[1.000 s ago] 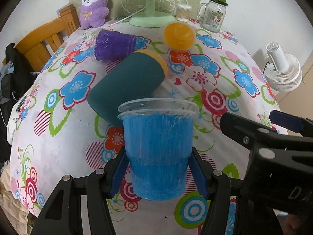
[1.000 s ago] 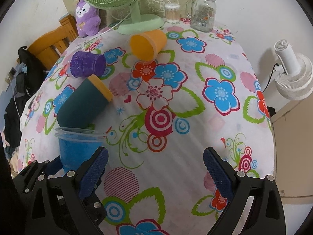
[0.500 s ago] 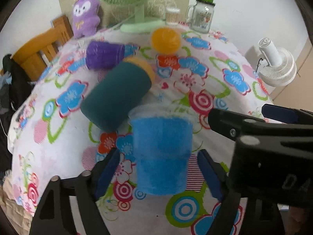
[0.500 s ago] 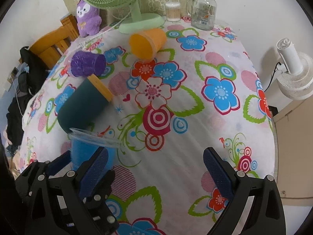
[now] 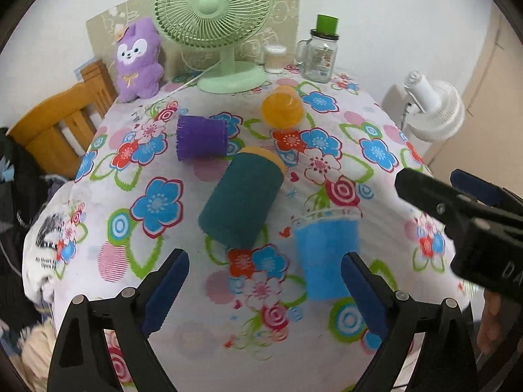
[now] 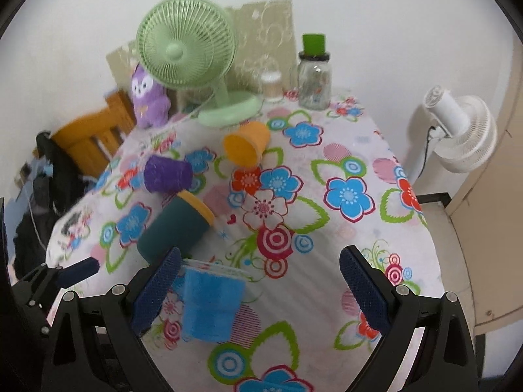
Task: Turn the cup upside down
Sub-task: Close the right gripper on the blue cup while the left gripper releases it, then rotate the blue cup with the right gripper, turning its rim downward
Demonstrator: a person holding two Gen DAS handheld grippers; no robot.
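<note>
A blue plastic cup (image 5: 327,254) stands upright, rim up, on the flowered tablecloth (image 5: 157,261). It also shows in the right wrist view (image 6: 210,303). My left gripper (image 5: 264,289) is open and empty; the cup stands free just inside its right finger. My right gripper (image 6: 258,285) is open and empty, with the cup near its left finger. A dark teal cup (image 5: 242,199), a purple cup (image 5: 201,137) and an orange cup (image 5: 282,107) lie on their sides farther back.
A green desk fan (image 5: 215,26), a purple plush toy (image 5: 137,62), a glass jar with a green lid (image 5: 318,52) and a small white container (image 5: 274,58) stand at the far edge. A wooden chair (image 5: 62,117) is at the left. A white floor fan (image 5: 434,107) stands beyond the right edge.
My left gripper let go of the blue cup, opened wide and drew back. The cup now stands free on the cloth. The right gripper moved left, closer to the cup.
</note>
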